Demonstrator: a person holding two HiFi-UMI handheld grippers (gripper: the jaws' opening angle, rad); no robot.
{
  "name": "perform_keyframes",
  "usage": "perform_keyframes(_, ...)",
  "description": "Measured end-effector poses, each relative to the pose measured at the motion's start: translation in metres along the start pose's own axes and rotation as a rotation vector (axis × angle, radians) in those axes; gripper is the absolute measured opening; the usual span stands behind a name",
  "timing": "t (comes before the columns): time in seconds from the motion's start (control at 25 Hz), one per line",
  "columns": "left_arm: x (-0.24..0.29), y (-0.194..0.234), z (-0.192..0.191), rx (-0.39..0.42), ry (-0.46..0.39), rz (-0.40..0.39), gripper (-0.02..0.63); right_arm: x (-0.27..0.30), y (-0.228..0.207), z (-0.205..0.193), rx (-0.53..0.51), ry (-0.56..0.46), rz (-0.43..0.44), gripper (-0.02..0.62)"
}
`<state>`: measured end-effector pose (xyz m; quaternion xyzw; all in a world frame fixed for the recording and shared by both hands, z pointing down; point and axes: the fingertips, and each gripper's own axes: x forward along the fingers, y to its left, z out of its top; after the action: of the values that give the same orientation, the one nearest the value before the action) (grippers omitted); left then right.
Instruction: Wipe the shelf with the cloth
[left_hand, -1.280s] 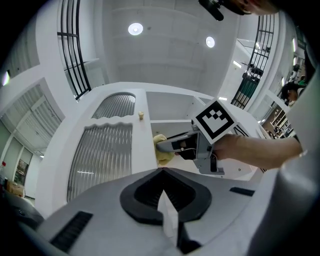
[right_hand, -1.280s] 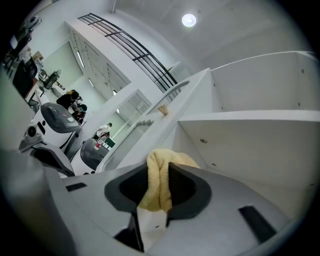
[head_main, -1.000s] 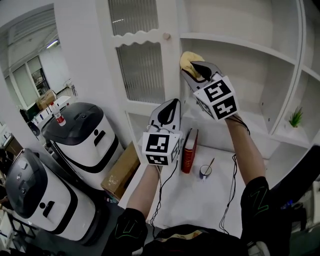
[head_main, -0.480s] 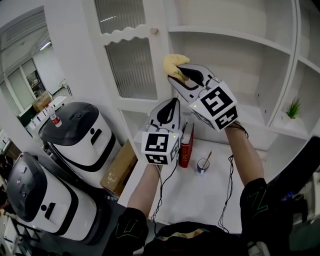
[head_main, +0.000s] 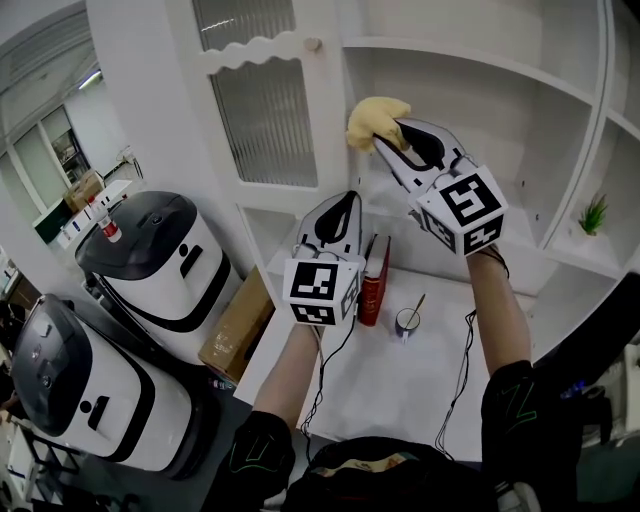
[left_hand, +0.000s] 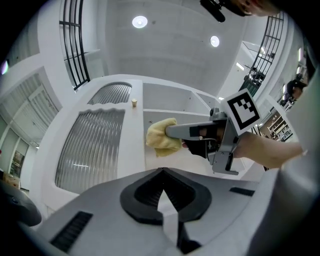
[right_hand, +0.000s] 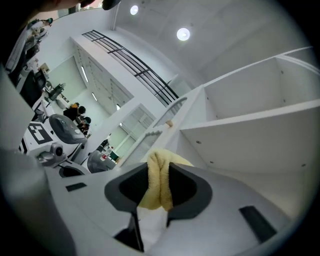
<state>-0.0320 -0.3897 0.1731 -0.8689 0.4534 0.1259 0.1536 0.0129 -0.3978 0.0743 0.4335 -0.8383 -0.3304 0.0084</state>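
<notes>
A yellow cloth (head_main: 374, 121) is pinched in my right gripper (head_main: 392, 139), held up in front of the white shelf unit (head_main: 470, 70) below its upper board. The right gripper view shows the cloth (right_hand: 159, 180) folded between the shut jaws, near the shelf's left side wall. My left gripper (head_main: 340, 208) hangs lower and to the left, jaws closed with nothing in them. From the left gripper view the cloth (left_hand: 162, 136) and the right gripper (left_hand: 175, 132) appear ahead, beside the cabinet door.
A ribbed glass cabinet door (head_main: 262, 95) with a small knob (head_main: 313, 44) stands left of the shelf. Below on the white counter (head_main: 380, 370) are a red book (head_main: 375, 281) and a small cup (head_main: 407, 321). A little green plant (head_main: 592, 215) sits at right. White-and-black machines (head_main: 160, 262) stand at left.
My right gripper with the cloth dipped left, then swung back to the right and slightly up along the shelf. The left gripper has hardly moved.
</notes>
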Motion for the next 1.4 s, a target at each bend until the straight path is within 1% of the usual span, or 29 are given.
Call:
perform_keyframes(0.12, 0.0, 0.003, 0.0, 0.001, -0.003, 0.001, -0.002, 0.0, -0.021, -0.02, 0.032, 0.053, -0.084, 0.11)
perform_keyframes(0.2, 0.0, 0.004, 0.001, 0.002, -0.006, 0.001, -0.002, 0.004, -0.028, -0.035, 0.043, 0.101, -0.111, 0.11)
perform_keyframes(0.44, -0.002, 0.002, 0.0, 0.0, -0.005, -0.006, -0.002, 0.025, -0.026, -0.082, 0.027, 0.261, -0.116, 0.109)
perform_keyframes(0.52, -0.002, 0.005, 0.004, 0.015, -0.014, -0.002, -0.002, 0.033, -0.026, -0.09, 0.014, 0.297, -0.116, 0.109)
perform_keyframes(0.64, -0.007, 0.013, -0.004, 0.014, 0.002, 0.012, -0.002, 0.043, -0.018, -0.102, 0.005, 0.332, -0.111, 0.11)
perform_keyframes(0.76, -0.01, 0.017, -0.011, 0.002, 0.018, 0.02, -0.002, 0.05, -0.011, -0.106, 0.015, 0.329, -0.106, 0.109)
perform_keyframes(0.96, -0.017, 0.025, -0.016, -0.005, 0.024, 0.03, -0.002, 0.051, 0.009, -0.094, 0.031, 0.284, -0.076, 0.11)
perform_keyframes(1.12, -0.021, 0.028, -0.02, -0.015, 0.028, 0.031, -0.002, 0.045, 0.026, -0.084, -0.025, 0.263, -0.066, 0.11)
perform_keyframes(1.2, -0.021, 0.029, -0.021, -0.022, 0.027, 0.031, -0.002, 0.043, 0.031, -0.08, -0.034, 0.249, -0.058, 0.109)
perform_keyframes(1.4, -0.023, 0.03, -0.027, -0.03, 0.032, 0.02, -0.002, 0.036, 0.038, -0.071, -0.004, 0.218, -0.057, 0.11)
